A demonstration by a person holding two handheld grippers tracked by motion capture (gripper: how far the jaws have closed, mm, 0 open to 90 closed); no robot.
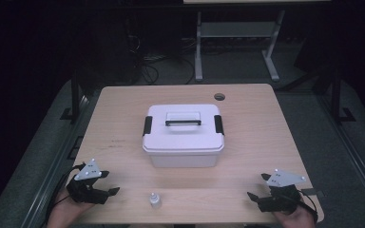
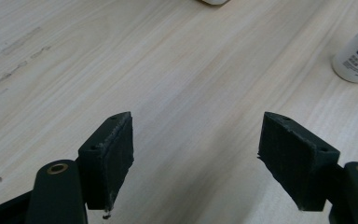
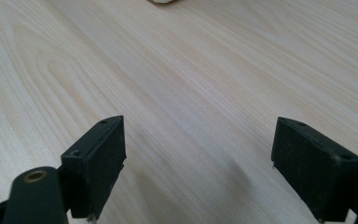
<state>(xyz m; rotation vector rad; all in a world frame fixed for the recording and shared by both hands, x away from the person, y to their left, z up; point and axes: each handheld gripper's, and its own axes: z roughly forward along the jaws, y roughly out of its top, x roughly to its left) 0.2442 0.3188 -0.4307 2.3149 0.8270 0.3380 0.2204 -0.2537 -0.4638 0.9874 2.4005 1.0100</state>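
A white box (image 1: 183, 135) with black latches sits mid-table (image 1: 266, 137). A small bottle (image 1: 155, 200) stands near the box's front. The left gripper (image 1: 109, 183) and right gripper (image 1: 254, 195) flank the bottle, jaws wide, empty.

— What carries everything here?
— A light wooden table (image 1: 123, 114), with a round grommet hole (image 1: 219, 97) near its far edge.
— And on it?
— A white lidded box (image 1: 183, 135) (black latches, mid-table) and a small white bottle (image 1: 155, 200) standing near the front edge.
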